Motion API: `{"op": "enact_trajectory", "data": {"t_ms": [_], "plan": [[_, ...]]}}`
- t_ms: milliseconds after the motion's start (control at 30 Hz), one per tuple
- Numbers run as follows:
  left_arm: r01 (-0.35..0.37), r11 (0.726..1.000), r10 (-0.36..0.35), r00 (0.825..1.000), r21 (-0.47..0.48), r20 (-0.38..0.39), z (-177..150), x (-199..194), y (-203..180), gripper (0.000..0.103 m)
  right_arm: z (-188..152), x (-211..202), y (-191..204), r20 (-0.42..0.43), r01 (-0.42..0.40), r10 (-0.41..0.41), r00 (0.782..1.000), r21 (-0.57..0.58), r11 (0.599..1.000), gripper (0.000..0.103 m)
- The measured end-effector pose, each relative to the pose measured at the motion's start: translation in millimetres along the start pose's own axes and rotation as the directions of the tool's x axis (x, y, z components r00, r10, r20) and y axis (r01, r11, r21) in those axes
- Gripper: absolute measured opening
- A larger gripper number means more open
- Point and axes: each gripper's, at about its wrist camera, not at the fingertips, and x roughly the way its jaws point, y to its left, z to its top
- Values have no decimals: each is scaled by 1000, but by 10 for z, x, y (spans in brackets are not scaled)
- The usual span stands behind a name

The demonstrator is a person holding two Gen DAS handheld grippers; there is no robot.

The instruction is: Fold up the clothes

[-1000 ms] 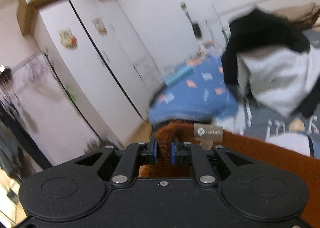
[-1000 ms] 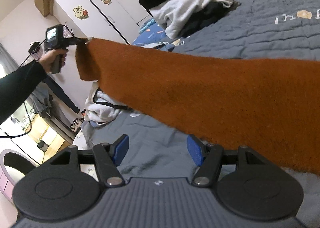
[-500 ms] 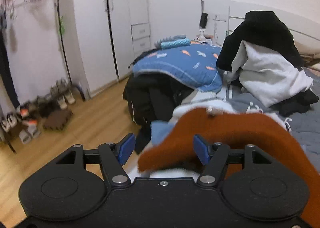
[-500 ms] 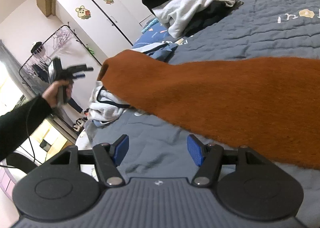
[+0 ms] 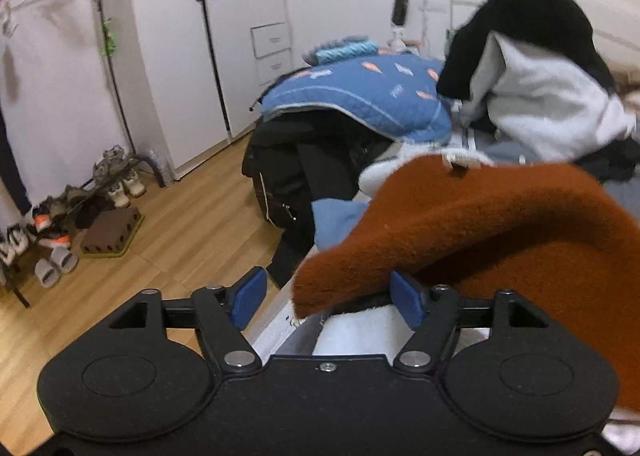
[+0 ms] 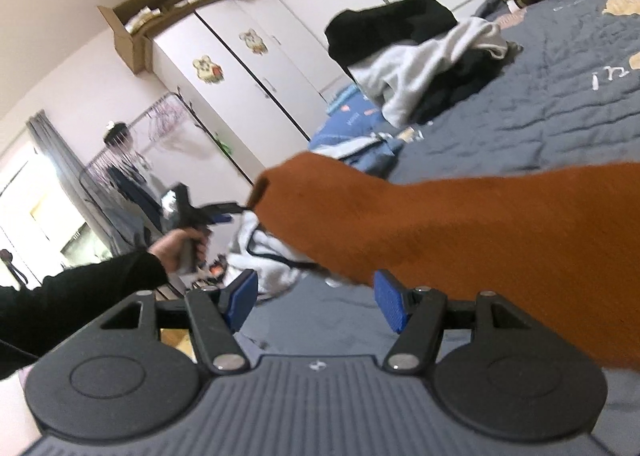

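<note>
A rust-orange fuzzy garment (image 5: pixel 500 232) stretches from the left gripper across to the right, sagging over the grey quilted bed (image 6: pixel 540 104). My left gripper (image 5: pixel 327 294) has its jaws opening. The garment's loose corner droops between them, with the blue pads (image 5: pixel 248 296) not pressing on it. From the right wrist view, the left gripper (image 6: pixel 224 214) is in a hand (image 6: pixel 180 248) at the garment's (image 6: pixel 460 232) left end. My right gripper (image 6: pixel 315 302) stands open and empty; the cloth passes just above its right finger.
A heap of black and grey clothes (image 5: pixel 532 68) and a blue patterned quilt (image 5: pixel 360 96) lie farther up the bed. A white garment (image 5: pixel 360 330) sits under the left gripper. White wardrobes (image 5: pixel 224 36), a shoe rack (image 5: pixel 60 216) and wooden floor (image 5: pixel 192 224) are to the left.
The left gripper has let go of the orange garment's corner, its jaws spreading wide, and has dropped lower. The garment's end has sagged down. The right gripper has tipped up slightly.
</note>
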Motion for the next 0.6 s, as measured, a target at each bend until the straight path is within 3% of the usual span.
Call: {"op": "enact_trajectory", "data": {"t_ms": [67, 100, 133, 167, 200, 433, 600], "plan": [[2, 1000, -2, 1000, 18, -14, -15, 91, -37, 68, 20, 4, -4, 12, -10, 10, 1000, 16, 1000, 63], [9, 1000, -9, 1000, 14, -21, -18, 128, -44, 58, 27, 4, -9, 17, -11, 11, 1000, 22, 1000, 64], [24, 1000, -24, 999, -10, -28, -15, 152, -33, 36, 33, -2, -11, 22, -11, 11, 1000, 25, 1000, 64], [38, 999, -39, 999, -33, -30, -7, 160, -21, 21, 40, -10, -11, 27, -11, 10, 1000, 26, 1000, 64], [53, 997, -54, 998, -54, -25, 6, 145, -10, 12, 46, -18, -11, 32, -11, 10, 999, 28, 1000, 64], [84, 996, -82, 991, -17, 106, 217, -400, -142, 11, 120, -128, -24, 81, 7, -10, 997, 40, 999, 64], [235, 964, -254, 954, 128, 160, 387, -1102, -714, 11, 215, -275, -16, 122, 35, -39, 992, 38, 999, 64]]}}
